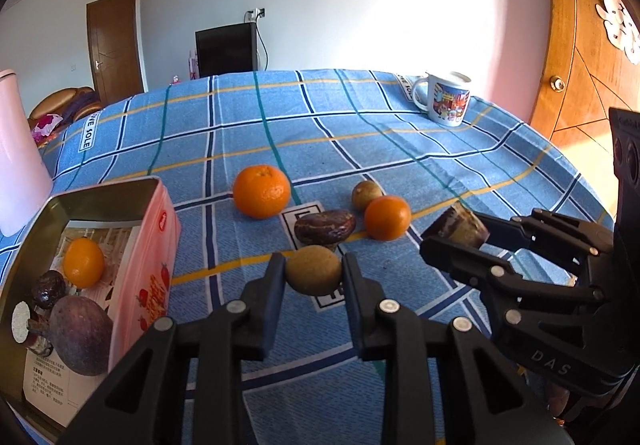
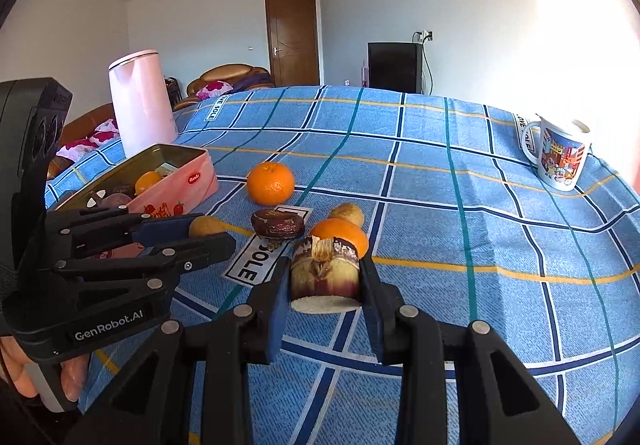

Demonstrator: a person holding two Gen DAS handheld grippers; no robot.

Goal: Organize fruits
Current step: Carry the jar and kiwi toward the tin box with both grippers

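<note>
My left gripper point(image 1: 313, 269) is shut on a small brown round fruit point(image 1: 313, 271), also seen from the right wrist point(image 2: 206, 226). My right gripper point(image 2: 325, 277) is shut on a short sugarcane piece point(image 2: 325, 277), which shows at the right of the left wrist view point(image 1: 460, 225). On the blue checked cloth lie a large orange point(image 1: 262, 196), a smaller orange point(image 1: 387, 217), a dark brown fruit point(image 1: 325, 227) and another small brown fruit point(image 1: 366, 194). The pink tin point(image 1: 150, 241) at the left holds an orange point(image 1: 83, 262) and purple fruits point(image 1: 78, 333).
A pink kettle point(image 2: 142, 103) stands behind the tin. A printed mug point(image 2: 562, 155) sits at the cloth's far right edge. A wooden door point(image 1: 580, 57) is beyond the table at right. A hand point(image 2: 48, 377) holds the left gripper's handle.
</note>
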